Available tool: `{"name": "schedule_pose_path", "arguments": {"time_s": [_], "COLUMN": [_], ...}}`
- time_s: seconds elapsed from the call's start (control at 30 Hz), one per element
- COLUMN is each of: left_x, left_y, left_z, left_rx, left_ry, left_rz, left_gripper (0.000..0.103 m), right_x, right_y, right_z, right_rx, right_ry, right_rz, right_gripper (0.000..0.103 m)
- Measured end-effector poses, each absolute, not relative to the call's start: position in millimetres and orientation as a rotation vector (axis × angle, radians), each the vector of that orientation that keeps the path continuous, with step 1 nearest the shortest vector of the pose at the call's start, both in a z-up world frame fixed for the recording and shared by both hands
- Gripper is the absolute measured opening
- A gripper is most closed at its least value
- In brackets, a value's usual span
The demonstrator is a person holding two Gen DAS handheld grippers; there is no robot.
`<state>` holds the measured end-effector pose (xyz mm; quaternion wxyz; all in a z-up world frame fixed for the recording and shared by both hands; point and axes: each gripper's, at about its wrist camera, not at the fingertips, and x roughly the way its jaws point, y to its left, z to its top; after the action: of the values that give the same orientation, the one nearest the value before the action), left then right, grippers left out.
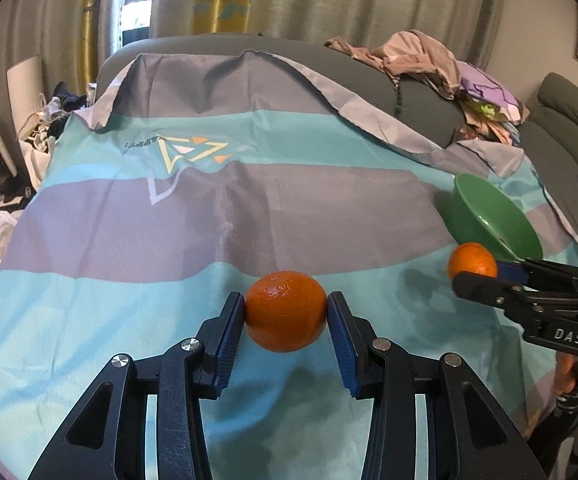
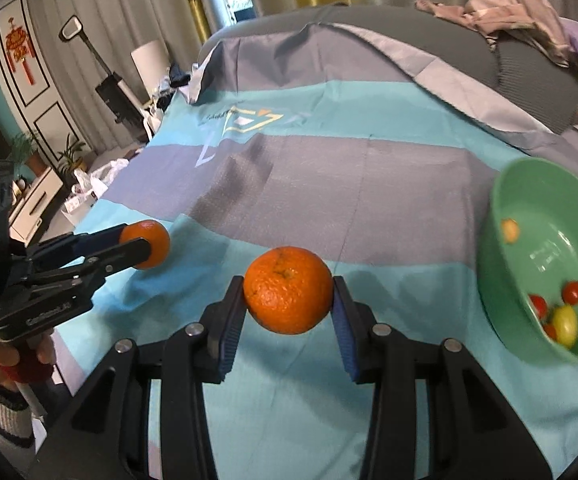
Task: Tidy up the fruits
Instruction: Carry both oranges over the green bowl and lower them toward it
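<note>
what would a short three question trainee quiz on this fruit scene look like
1. True or false: the left gripper and the right gripper are each shut on a round orange citrus fruit.
2. Which lies inside the green plastic bowl? A) small red and yellow fruits B) a banana C) nothing
3. Fill in: the fruit in the left gripper and the fruit in the right gripper are held above a striped teal and grey ____.

Key
1. True: both pairs of blue pads press on the fruit sides.
2. A: small red and yellow fruits sit at the bottom.
3. Cloth.
</note>
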<state>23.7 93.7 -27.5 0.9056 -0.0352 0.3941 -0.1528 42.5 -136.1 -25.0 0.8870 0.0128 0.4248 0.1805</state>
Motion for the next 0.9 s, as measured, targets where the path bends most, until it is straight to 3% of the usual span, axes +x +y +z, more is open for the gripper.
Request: {"name": "schedule_pose_path", "arguments": {"time_s": [0.9], "left_x": [-2.0], "left_y": [24.3], "left_z": [7.4], "left_rx": [0.025], "left_ry": [0.762], "left_rz": [-0.429], "left_gripper": [0.043], "right_x": [-15.8], "right_y": [-207.6], "right_z": [4.7], "right_rx": [0.113], "right_ry": [0.756], "right_rz": [0.259], "right_gripper": [0.042]}}
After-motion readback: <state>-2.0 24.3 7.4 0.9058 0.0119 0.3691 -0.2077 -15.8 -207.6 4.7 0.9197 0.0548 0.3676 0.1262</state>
